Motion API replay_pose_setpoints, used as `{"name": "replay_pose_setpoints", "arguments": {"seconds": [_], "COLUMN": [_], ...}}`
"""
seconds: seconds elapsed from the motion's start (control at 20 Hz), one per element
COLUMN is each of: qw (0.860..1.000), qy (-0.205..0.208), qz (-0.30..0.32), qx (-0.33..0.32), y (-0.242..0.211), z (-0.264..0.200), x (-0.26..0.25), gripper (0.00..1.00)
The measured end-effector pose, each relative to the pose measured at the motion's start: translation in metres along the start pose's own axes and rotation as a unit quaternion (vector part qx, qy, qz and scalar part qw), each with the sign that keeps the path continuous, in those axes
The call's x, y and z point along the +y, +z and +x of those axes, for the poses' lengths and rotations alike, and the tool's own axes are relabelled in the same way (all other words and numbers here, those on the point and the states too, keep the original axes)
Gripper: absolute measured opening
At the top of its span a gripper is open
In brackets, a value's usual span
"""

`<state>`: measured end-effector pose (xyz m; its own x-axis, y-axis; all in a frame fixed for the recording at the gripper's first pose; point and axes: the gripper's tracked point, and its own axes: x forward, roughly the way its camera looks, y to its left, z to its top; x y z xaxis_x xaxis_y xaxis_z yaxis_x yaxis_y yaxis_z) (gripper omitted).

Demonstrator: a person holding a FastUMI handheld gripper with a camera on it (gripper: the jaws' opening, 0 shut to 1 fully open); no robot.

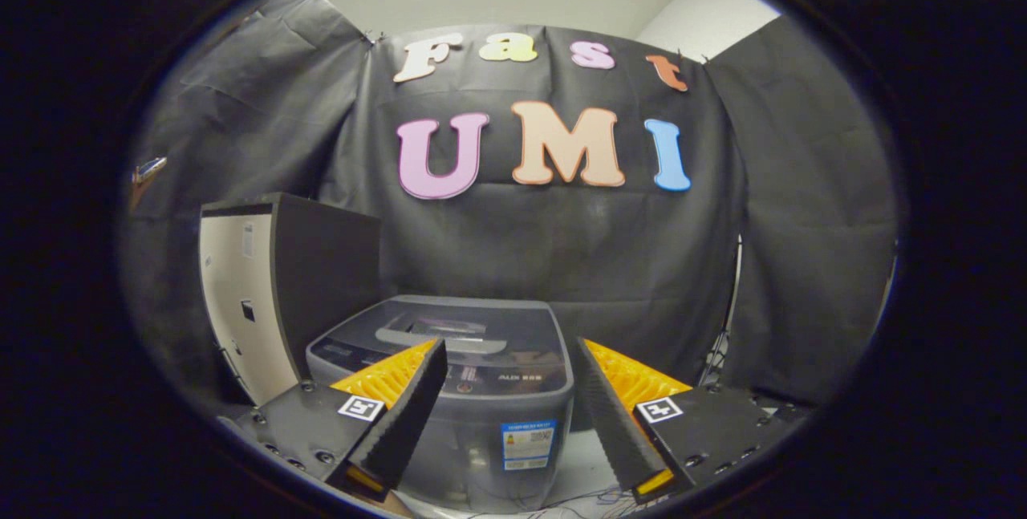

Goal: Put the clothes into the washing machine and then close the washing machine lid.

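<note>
Item one: my gripper [507, 358], jaws set wide apart with nothing between them but open air; I see both fingers [405, 415] reaching forward, each carrying a small square marker near its base.

Item two: the washing machine [449, 391], a small grey top-loader, standing just ahead of the fingers and partly framed between them. Its lid [449, 326] lies flat and closed, with a long handle recess across the top. A control strip runs along the front edge, and a label [527, 444] sits on the front wall; I leave its print unread.

Item three: a tall dark cabinet [289, 286] with a pale side panel, standing just beside the machine on its left.

Item four: black cloth wall [562, 246] behind everything, well beyond the machine.

Item five: thin wires [594, 496] trailing on the light surface beneath the machine's front.
</note>
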<state>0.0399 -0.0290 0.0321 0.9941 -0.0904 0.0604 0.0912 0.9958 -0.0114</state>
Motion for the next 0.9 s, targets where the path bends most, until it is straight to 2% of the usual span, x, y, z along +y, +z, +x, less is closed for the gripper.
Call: {"name": "replay_pose_setpoints", "arguments": {"seconds": [0.25, 0.45, 0.6, 0.7, 0.9], "qw": [1.0, 1.0, 0.999, 1.0, 0.999], "qy": [-0.005, 0.009, 0.022, 0.014, 0.036], "qz": [0.002, -0.015, -0.003, 0.002, 0.002], "qx": [0.014, 0.023, 0.026, 0.027, 0.03], "y": [-0.019, -0.029, -0.031, -0.032, -0.033], "z": [-0.015, -0.029, -0.036, -0.035, -0.036], "x": [0.0, 0.008, 0.013, 0.009, 0.018], "gripper": [0.98, 0.98, 0.98, 0.98, 0.98]}}
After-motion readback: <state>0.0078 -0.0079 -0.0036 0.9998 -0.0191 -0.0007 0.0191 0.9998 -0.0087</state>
